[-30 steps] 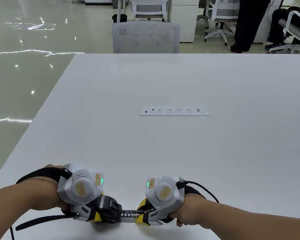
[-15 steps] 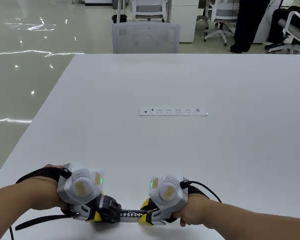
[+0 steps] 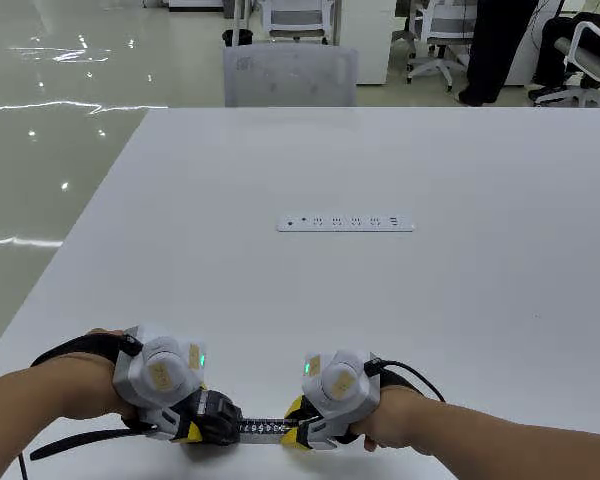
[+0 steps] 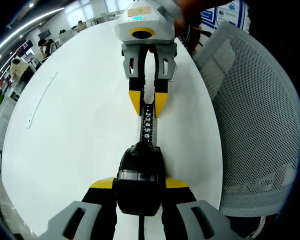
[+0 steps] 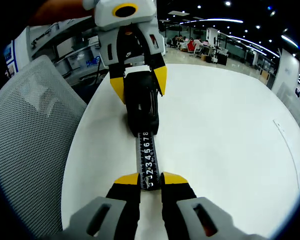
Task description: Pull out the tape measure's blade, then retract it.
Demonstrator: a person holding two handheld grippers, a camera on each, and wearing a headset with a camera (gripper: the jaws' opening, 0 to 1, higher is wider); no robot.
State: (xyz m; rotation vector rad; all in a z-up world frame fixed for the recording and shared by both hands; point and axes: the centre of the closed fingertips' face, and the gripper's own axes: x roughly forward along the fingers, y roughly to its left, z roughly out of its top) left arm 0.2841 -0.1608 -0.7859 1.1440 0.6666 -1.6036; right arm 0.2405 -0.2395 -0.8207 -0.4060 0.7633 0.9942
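The black tape measure case [image 4: 140,177] sits between the yellow-tipped jaws of my left gripper [image 4: 140,184], which is shut on it. A short length of numbered blade [image 4: 147,125] runs out of the case to my right gripper [image 4: 147,102]. In the right gripper view, my right gripper [image 5: 150,180] is shut on the blade [image 5: 147,155] at its tip, with the case [image 5: 142,107] and the left gripper [image 5: 137,82] beyond. In the head view both grippers are low over the table's near edge: left gripper [image 3: 192,428], case [image 3: 218,420], blade [image 3: 265,428], right gripper [image 3: 298,434].
A white power strip [image 3: 346,222] lies mid-table on the white table [image 3: 430,300]. A grey chair [image 3: 290,75] stands at the far edge, and a grey mesh chair back [image 4: 255,125] is close by the near edge. Office chairs and a person stand at the back right.
My right gripper has shifted slightly to the right with the blade tip, so a little more blade shows. The left gripper and the case have stayed in place.
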